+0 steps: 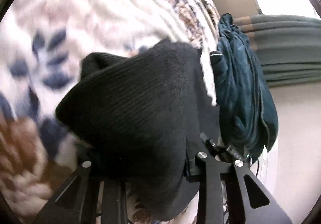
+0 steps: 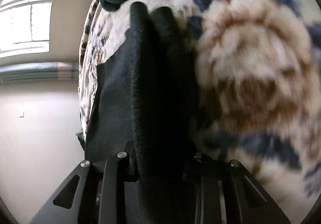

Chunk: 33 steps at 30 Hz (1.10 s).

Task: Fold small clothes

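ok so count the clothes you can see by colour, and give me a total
Black: 1, the ribbed knit garment draped over both grippers, on the floral blanket
Dark teal: 1, the bunched garment at the blanket's edge
Total: 2

Daylight comes from a blown-out window (image 2: 26, 13), glaring white in both views. The floral blanket (image 2: 256, 75) smears with motion blur. The black garment (image 1: 136, 107) reads as deep shadow, its detail lost. Fisheye bends the edges into dark vignette.
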Each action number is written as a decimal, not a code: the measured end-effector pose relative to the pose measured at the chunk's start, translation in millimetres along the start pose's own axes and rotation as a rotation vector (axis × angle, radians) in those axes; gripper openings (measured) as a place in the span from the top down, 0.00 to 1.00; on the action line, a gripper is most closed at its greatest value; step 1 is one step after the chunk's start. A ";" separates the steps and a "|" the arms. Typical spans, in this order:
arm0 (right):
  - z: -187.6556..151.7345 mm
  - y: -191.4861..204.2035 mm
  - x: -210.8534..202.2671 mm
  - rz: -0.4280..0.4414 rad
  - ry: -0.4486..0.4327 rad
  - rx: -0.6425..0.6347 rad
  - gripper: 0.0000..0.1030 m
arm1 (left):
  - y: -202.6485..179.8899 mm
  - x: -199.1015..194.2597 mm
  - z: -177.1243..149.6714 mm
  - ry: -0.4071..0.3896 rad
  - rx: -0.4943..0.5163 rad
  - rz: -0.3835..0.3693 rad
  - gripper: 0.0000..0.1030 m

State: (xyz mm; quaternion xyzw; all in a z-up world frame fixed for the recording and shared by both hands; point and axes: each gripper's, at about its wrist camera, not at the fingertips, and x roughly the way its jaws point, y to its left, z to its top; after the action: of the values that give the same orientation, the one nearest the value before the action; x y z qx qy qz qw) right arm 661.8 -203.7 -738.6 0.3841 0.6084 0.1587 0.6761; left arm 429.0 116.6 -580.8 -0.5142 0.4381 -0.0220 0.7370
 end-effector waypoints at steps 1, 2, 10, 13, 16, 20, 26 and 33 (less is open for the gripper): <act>-11.8 0.3 -3.4 0.010 -0.012 0.017 0.74 | -1.6 -7.9 9.6 0.019 0.031 -0.008 0.74; -23.0 0.3 -6.6 0.015 -0.022 0.032 0.74 | -2.9 -16.7 19.6 0.032 0.070 -0.006 0.74; -179.6 39.8 -24.5 -0.047 -0.134 0.132 0.75 | 11.1 -40.7 87.3 0.298 0.351 0.099 0.70; -221.6 47.5 -3.8 -0.069 -0.110 0.192 0.71 | 23.5 -31.9 98.2 0.339 0.415 0.249 0.58; -228.3 39.9 6.5 -0.123 -0.085 0.254 0.57 | 32.5 -33.7 97.3 0.340 0.391 0.275 0.54; -213.6 33.6 -15.3 -0.156 -0.031 0.216 0.54 | 29.7 -56.1 74.7 0.258 0.402 0.370 0.17; -190.7 22.5 -89.4 -0.243 -0.140 0.180 0.35 | 34.2 -86.0 22.9 0.194 0.335 0.402 0.12; -145.6 -6.1 -78.5 -0.217 -0.137 0.320 0.35 | 36.7 -88.7 -0.6 0.216 0.281 0.424 0.12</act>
State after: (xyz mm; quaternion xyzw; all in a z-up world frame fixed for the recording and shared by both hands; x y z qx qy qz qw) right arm 506.4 -213.7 -682.8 0.4288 0.6161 -0.0405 0.6594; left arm 358.7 176.3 -554.2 -0.2982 0.6046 0.0174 0.7384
